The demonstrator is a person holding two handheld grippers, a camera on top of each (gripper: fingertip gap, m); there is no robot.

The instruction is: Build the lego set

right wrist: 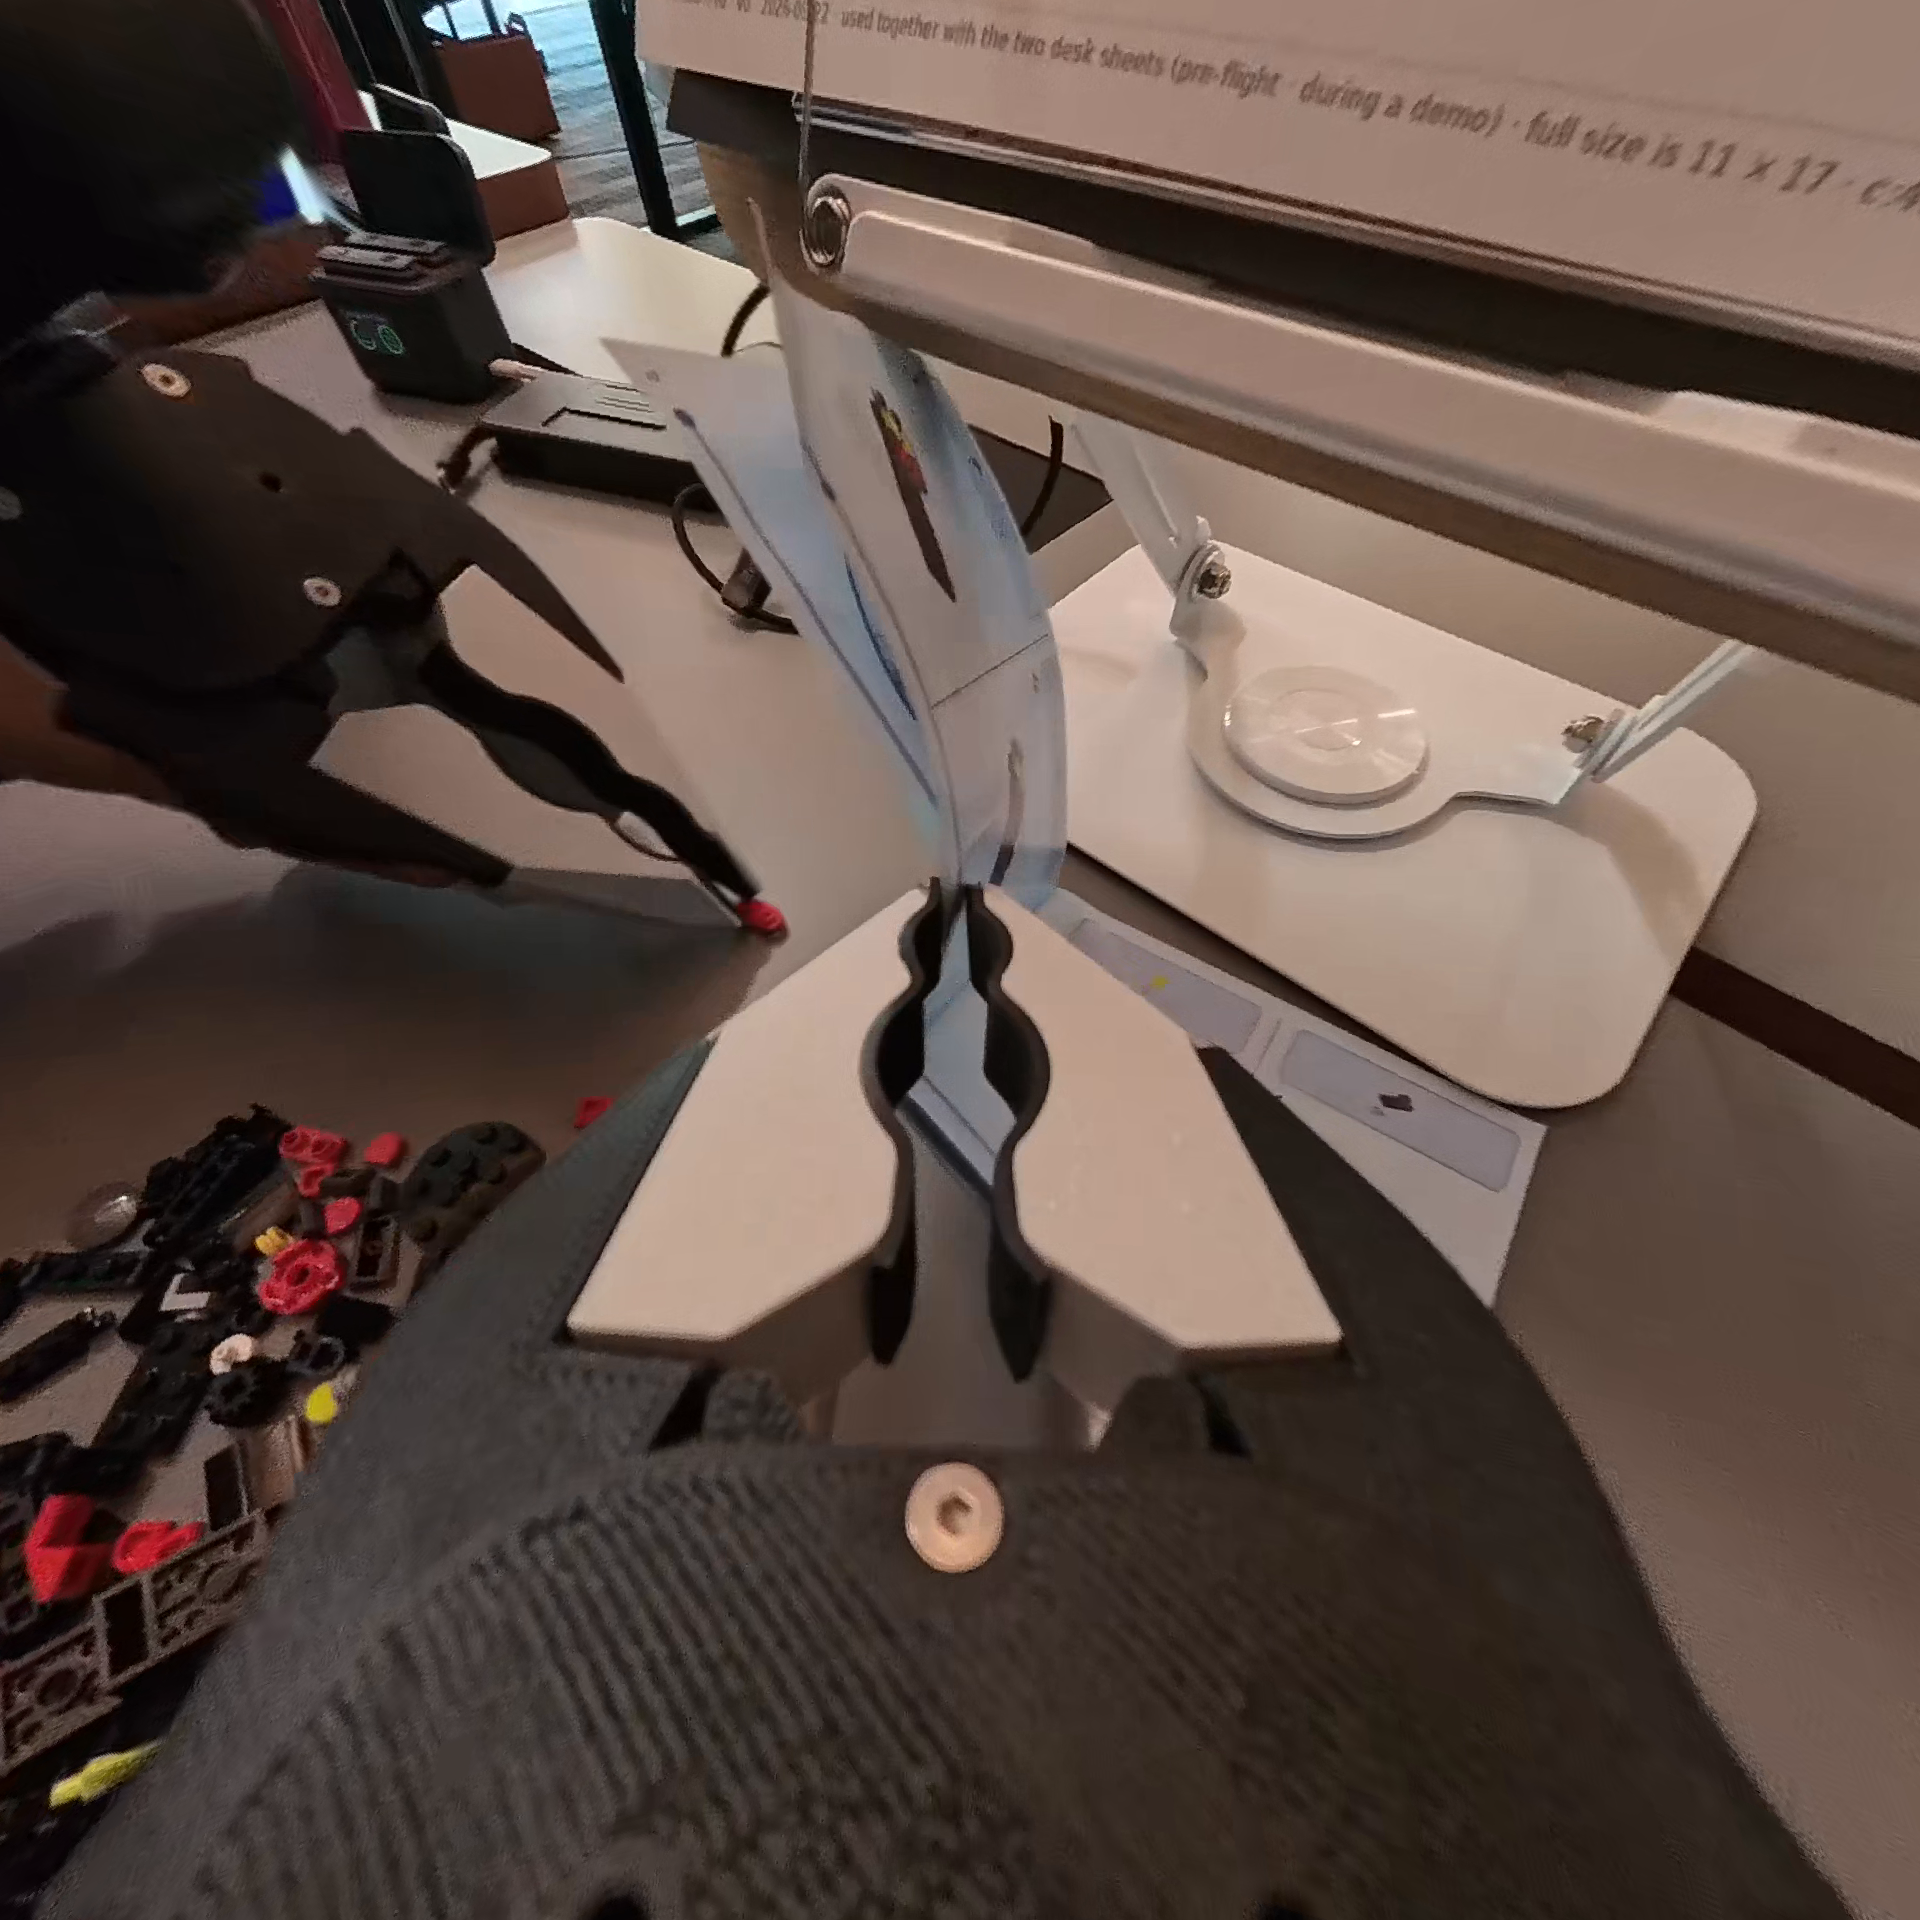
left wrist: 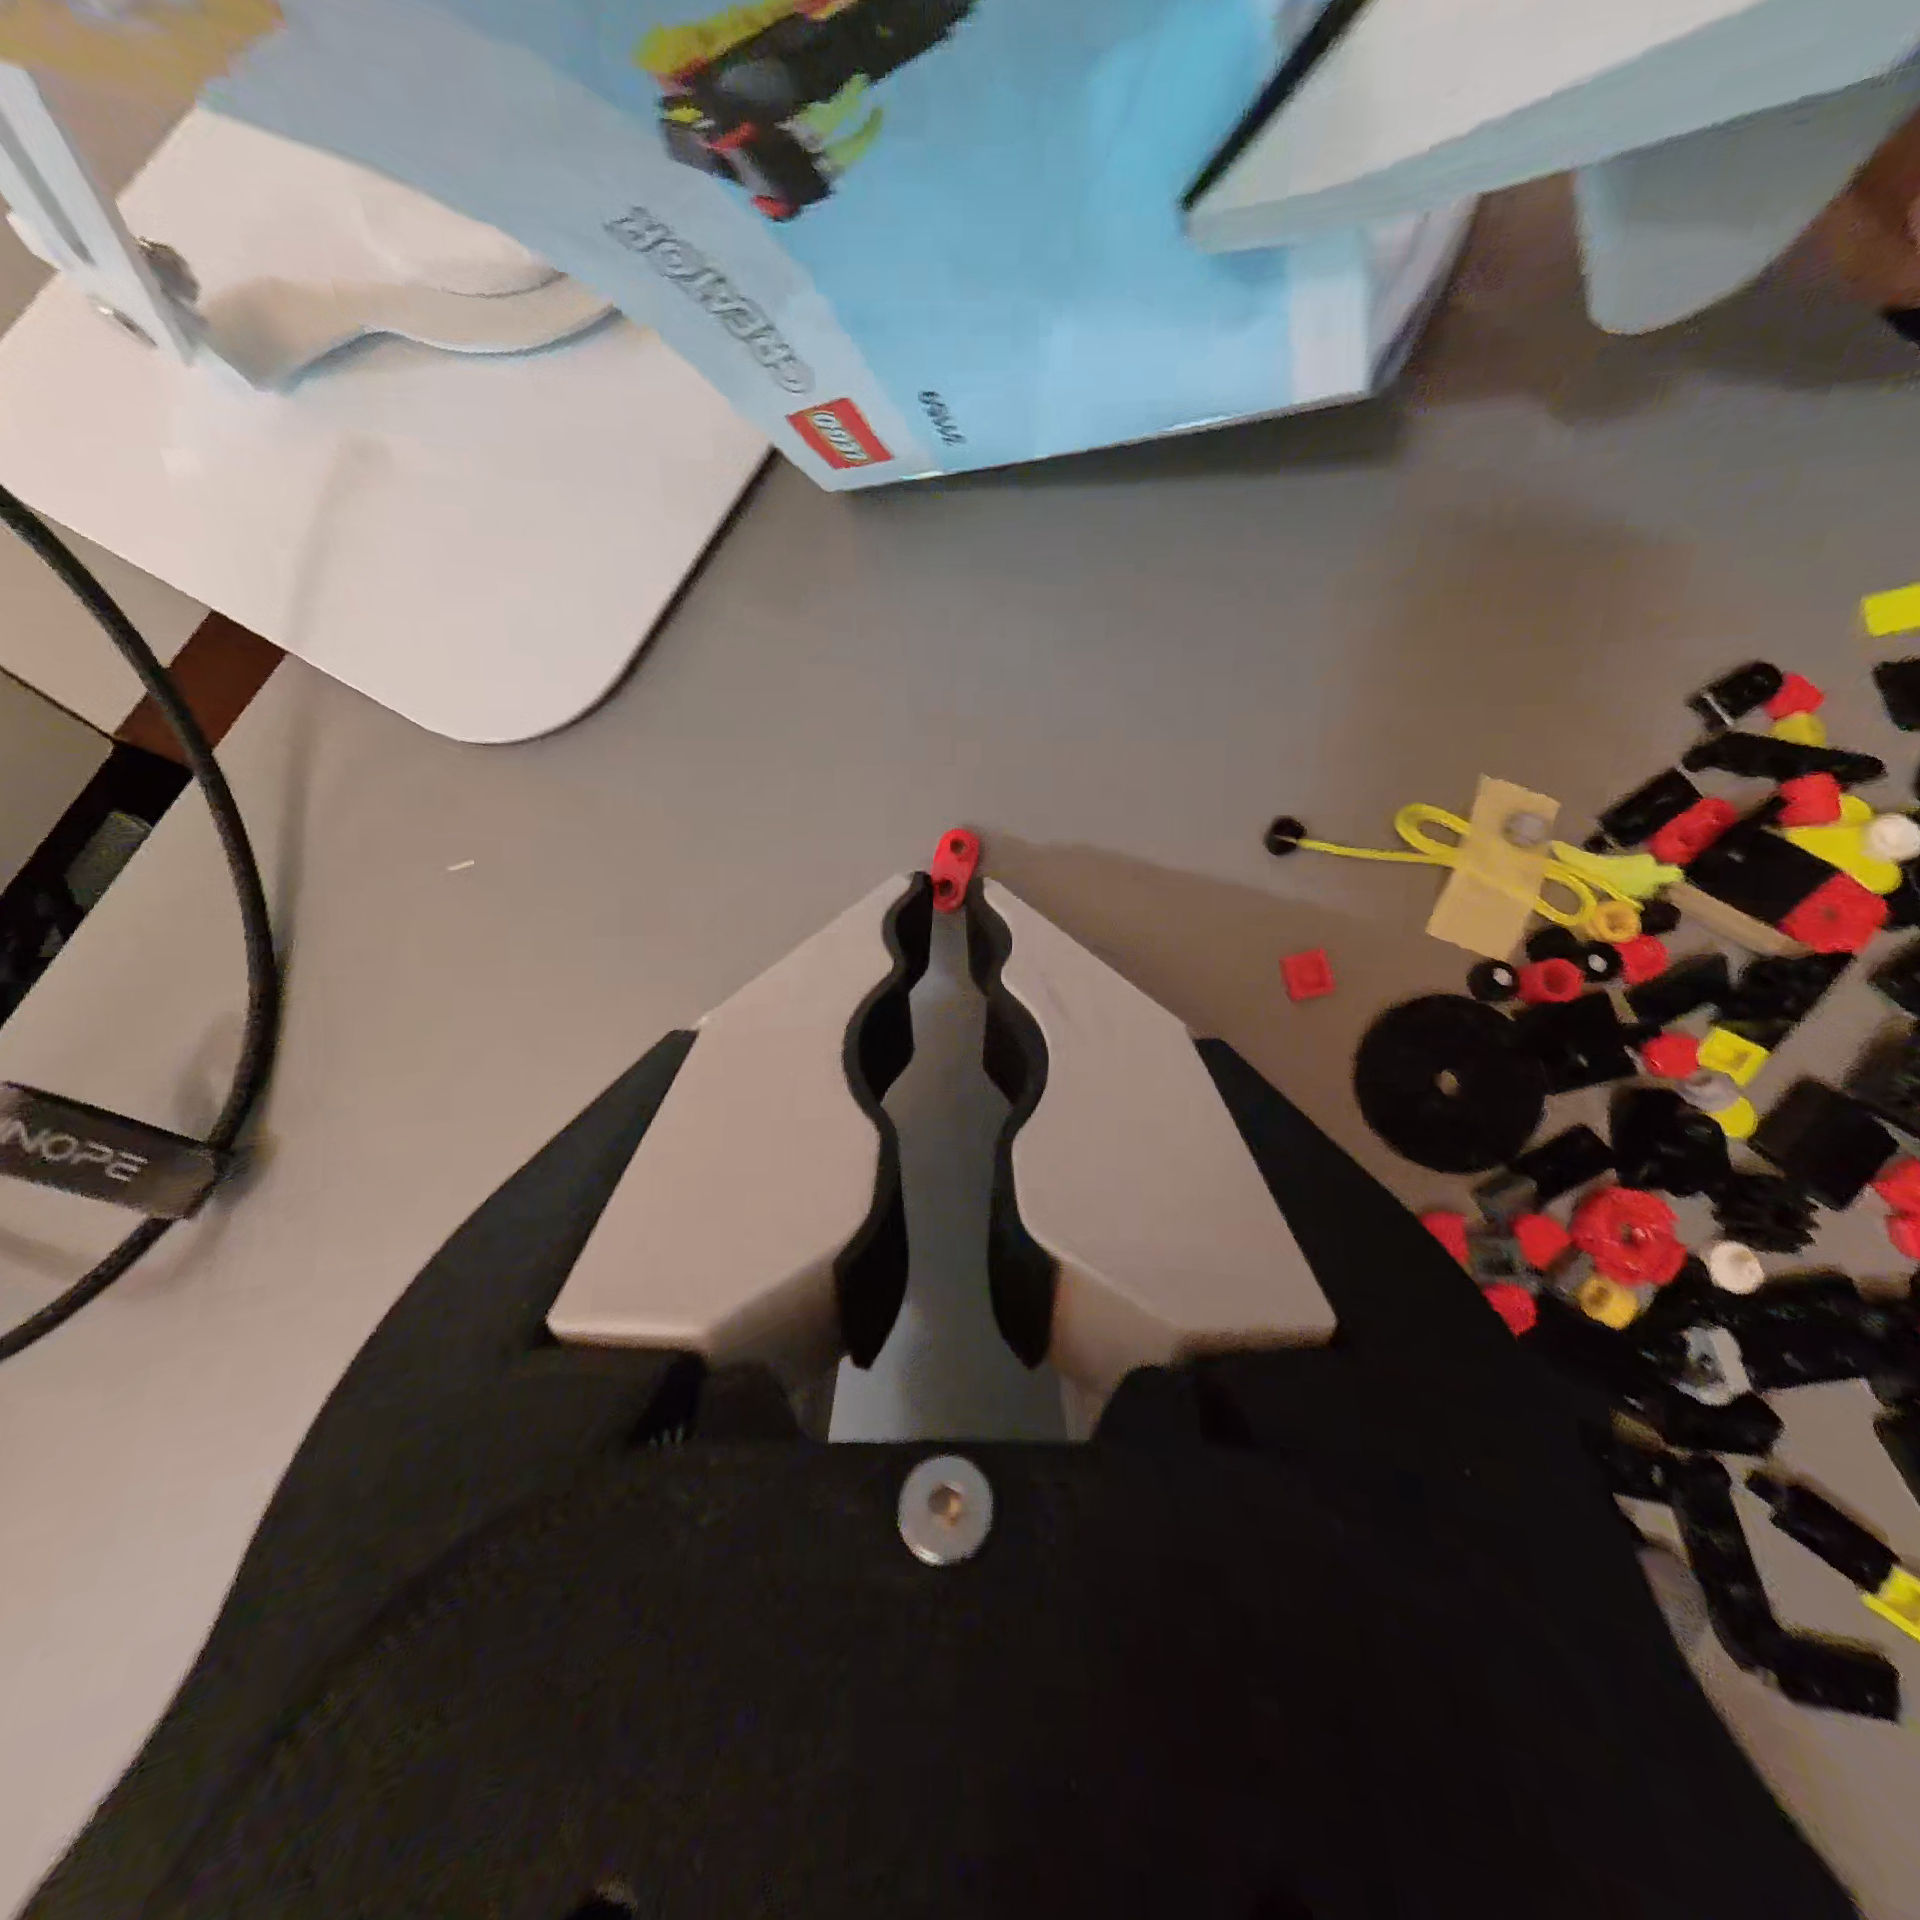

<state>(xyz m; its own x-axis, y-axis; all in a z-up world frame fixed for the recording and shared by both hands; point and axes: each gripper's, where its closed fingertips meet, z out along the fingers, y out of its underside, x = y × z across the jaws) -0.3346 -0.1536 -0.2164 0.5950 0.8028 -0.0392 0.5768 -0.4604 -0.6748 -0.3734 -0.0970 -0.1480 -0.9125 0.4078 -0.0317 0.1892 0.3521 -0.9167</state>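
two handheld grippers work over a grey tabletop strewn with toy bricks. the left gripper pinches a small red two-hole piece between its black fingertips, jaws drawn tight around it, the piece poking out just past the tips — in the right wrist view the same gripper comes in from the left with its tips low against the table and the red piece at their end. the right gripper is clamped on the lower edge of a page of the instruction booklet, its jaws nearly together, the glossy blue-and-white sheets curving upward ahead of the tips while another page lies flat on the table to its right.

to the right of the left gripper lies the loose pile of bricks — black, red and yellow parts, among them a black round disc, a red gear-like wheel, a single red stud plate lying apart nearer the gripper, and a yellow string on a tan card. ahead of the left gripper stands the booklet, blurred, leaning by a white stand base; a black cable loops to its left. in the right wrist view the stand base sits ahead and right of the gripper, beneath a tilted white board edge, with the pile low to its left.
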